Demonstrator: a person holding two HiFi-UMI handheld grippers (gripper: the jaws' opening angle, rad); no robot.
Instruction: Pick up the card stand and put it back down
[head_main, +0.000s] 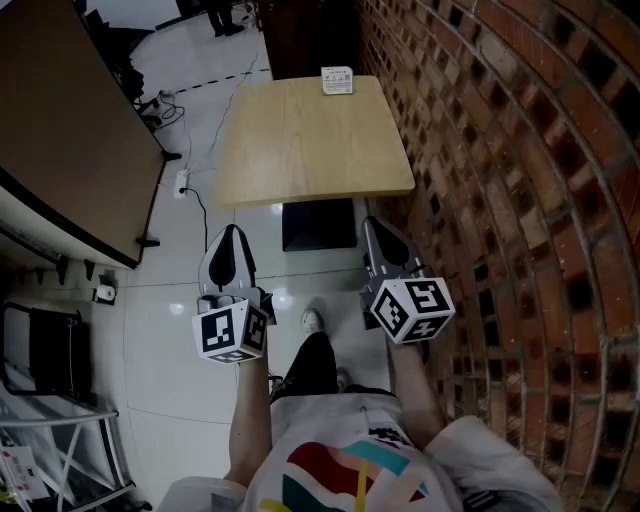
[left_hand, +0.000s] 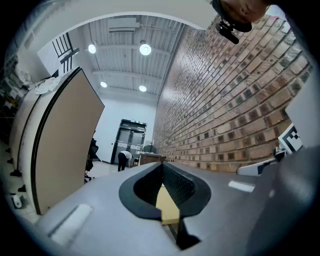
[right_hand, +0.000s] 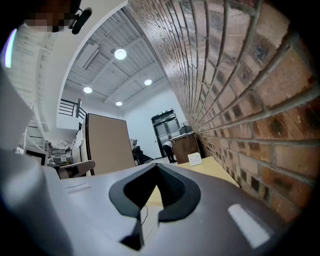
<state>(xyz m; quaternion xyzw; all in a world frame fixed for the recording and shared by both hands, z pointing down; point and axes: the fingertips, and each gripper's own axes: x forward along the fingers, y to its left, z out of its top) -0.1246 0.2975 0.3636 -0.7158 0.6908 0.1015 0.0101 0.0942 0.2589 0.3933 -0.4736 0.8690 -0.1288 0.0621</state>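
Card stand (head_main: 337, 80) sits at the far edge of the table (head_main: 310, 140) beside the brick wall (head_main: 500, 150), and you're well short of it, left gripper (head_main: 231, 240) and right gripper (head_main: 380, 235) both pressed together and empty, so nothing's begun.

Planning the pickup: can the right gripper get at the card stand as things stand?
Probably not yet: the right gripper, jaws shut, hangs short of the table, and the card stand sits at its far edge. Nothing blocks the way.
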